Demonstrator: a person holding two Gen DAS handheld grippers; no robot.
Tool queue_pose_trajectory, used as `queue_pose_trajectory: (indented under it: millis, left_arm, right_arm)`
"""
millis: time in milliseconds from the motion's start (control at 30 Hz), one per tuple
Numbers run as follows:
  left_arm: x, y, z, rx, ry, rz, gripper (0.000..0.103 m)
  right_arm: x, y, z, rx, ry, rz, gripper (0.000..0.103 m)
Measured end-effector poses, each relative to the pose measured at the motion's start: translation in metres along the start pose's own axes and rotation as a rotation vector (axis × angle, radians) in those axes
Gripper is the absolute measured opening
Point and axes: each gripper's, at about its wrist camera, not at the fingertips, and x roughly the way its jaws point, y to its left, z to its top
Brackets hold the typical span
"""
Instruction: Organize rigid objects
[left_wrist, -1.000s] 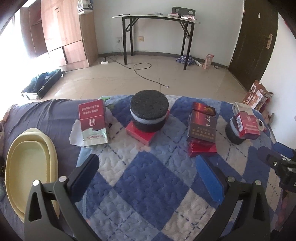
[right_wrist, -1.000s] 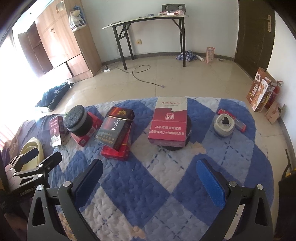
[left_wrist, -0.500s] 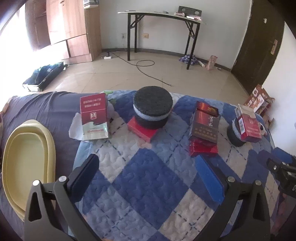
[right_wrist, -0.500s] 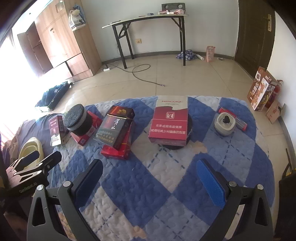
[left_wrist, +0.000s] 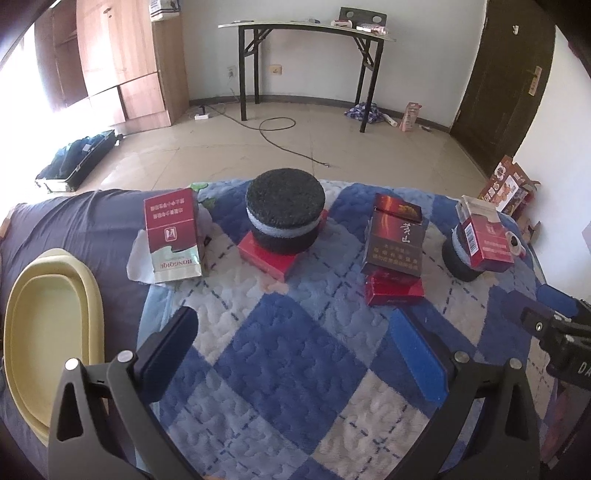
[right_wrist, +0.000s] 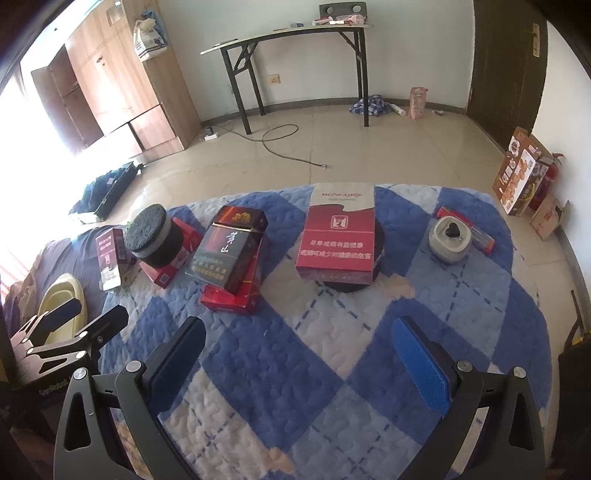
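Observation:
Several boxes and round tins lie on a blue and white quilt (left_wrist: 280, 354). A red and silver box (left_wrist: 171, 236) stands at the left. A black round tin (left_wrist: 285, 214) sits on a flat red box (left_wrist: 266, 256). A dark box (left_wrist: 394, 236) lies on another red box (left_wrist: 393, 290). A red box (right_wrist: 338, 236) rests on a black tin (right_wrist: 373, 273), and a grey tin (right_wrist: 448, 236) sits at the right. My left gripper (left_wrist: 291, 354) is open and empty above the quilt. My right gripper (right_wrist: 299, 354) is open and empty too.
A yellow oval tray (left_wrist: 40, 336) lies at the left on a dark blue cover (left_wrist: 74, 221). Beyond the quilt's far edge is a tiled floor with a folding table (left_wrist: 306, 29), a wooden cabinet (left_wrist: 122, 62), a cable and a dark door (left_wrist: 506, 74).
Both grippers stay open. The left wrist view has lifted and tilted a little, so the objects sit lower in view. The right wrist view has barely shifted.

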Motion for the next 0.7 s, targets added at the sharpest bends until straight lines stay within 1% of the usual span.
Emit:
queue_pose_trajectory:
  millis: [67, 133, 233, 433, 700]
  left_arm:
    - [0.0001, 0.0007, 0.0006, -0.001, 0.006, -0.014, 0.103]
    - [-0.0009, 0.0023, 0.0012, -0.002, 0.014, -0.052, 0.103]
    - [-0.0041, 0.0031, 0.0032, 0.006, 0.004, -0.042, 0.103]
    - [-0.0088, 0.0021, 0.0057, 0.018, 0.001, -0.053, 0.103]
    - [-0.0061, -0.0031, 0.0031, 0.036, 0.018, -0.044, 0.103]
  right_arm:
    - [-0.0007, -0.0015, 0.0000, 0.004, 0.000, 0.000, 0.103]
    - [-0.0009, -0.0022, 0.0001, 0.004, 0.003, -0.002, 0.103]
    - [-0.0004, -0.0031, 0.0001, 0.012, 0.004, 0.001, 0.103]
    - [0.0005, -0.0023, 0.0021, 0.014, 0.005, 0.006, 0.103]
    - [0.0007, -0.0034, 0.0022, 0.019, 0.009, 0.013, 0.103]
